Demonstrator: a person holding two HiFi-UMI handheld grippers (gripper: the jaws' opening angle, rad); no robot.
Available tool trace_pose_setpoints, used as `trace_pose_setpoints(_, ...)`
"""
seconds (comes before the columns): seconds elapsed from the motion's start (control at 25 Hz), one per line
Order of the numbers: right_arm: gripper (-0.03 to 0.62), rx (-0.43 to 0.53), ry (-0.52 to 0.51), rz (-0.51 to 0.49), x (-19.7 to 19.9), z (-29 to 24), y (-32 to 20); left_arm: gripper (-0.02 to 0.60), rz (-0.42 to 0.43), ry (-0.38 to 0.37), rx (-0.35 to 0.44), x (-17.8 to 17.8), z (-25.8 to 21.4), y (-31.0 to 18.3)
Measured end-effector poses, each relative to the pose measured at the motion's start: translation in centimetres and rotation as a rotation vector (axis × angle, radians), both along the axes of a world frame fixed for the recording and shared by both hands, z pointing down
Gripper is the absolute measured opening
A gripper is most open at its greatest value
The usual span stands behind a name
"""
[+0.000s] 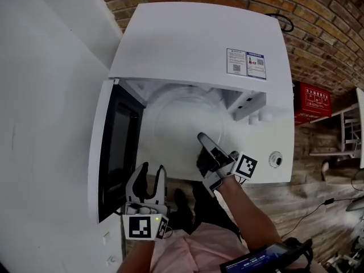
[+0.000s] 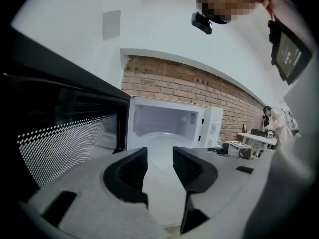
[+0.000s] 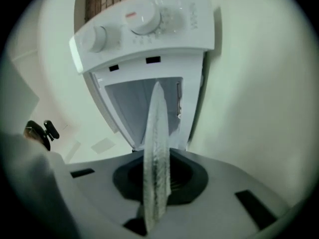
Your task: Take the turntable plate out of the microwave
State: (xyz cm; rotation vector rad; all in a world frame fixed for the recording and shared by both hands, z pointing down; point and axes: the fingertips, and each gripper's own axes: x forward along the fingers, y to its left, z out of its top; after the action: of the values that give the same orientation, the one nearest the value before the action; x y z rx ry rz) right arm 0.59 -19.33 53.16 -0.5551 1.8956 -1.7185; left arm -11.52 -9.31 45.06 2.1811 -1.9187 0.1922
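Count: one white microwave [image 1: 187,44], one door [image 1: 116,147] swung fully open to the left, and one clear glass turntable plate [image 1: 176,129]. There are two knobs on the control panel, [image 3: 97,38] and [image 3: 144,18], and two printed stickers on the top, [image 1: 236,61] and [image 1: 256,65]. Two grippers are in use.

Turntable plate: it lies in the open cavity with its near rim at the front edge. In the right gripper view it is seen edge-on [image 3: 156,148], running from the jaws back into the cavity. Whether it is lifted clear of the cavity floor cannot be determined.

Right gripper [image 1: 203,141]: jaws closed down on the plate's near rim, one each side of the glass.

Left gripper [image 1: 152,172]: positioned low in front of the open door. Its jaws stand apart with nothing between them, and the left gripper view looks through the gap [image 2: 159,158] toward the cavity.

Surface: what carries the microwave cannot be made out.

Room: a red brick wall [image 1: 318,33] runs behind the microwave and a plain white wall [image 1: 45,95] stands to the left. The floor [image 1: 296,192] below is wood-patterned. One red box [image 1: 311,102] sits on a shelf to the right. In the left gripper view, a toaster-like appliance [image 2: 238,150] stands to the right of the microwave. One person [image 2: 274,121] is at a far desk.
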Motion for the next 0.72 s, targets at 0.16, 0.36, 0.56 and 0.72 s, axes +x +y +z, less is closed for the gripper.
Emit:
trace_pose_setpoints(0.16, 0.028, 0.012, -0.045, 0.057, 2.5, -2.3, 4.1, 0.205, 0.04, 0.057, -0.001, 0.4, 0.3, 2.6)
trace_pose_setpoints(0.36, 0.028, 0.073, -0.081, 0.092, 4.7, -6.7, 8.2, 0.269, 0.093, 0.225, 0.038, 1.4, -1.4, 5.0)
trace_pose_setpoints(0.56, 0.028, 0.137, -0.095, 0.082, 4.7, -10.6, 12.1, 0.316, 0.165, 0.363, 0.097, 2.3, -4.4, 5.9)
trace_pose_setpoints(0.72, 0.028, 0.193, -0.112, 0.06, 4.0, -12.9, 14.2, 0.325, 0.203, 0.434, 0.136, 2.5, -6.4, 6.3)
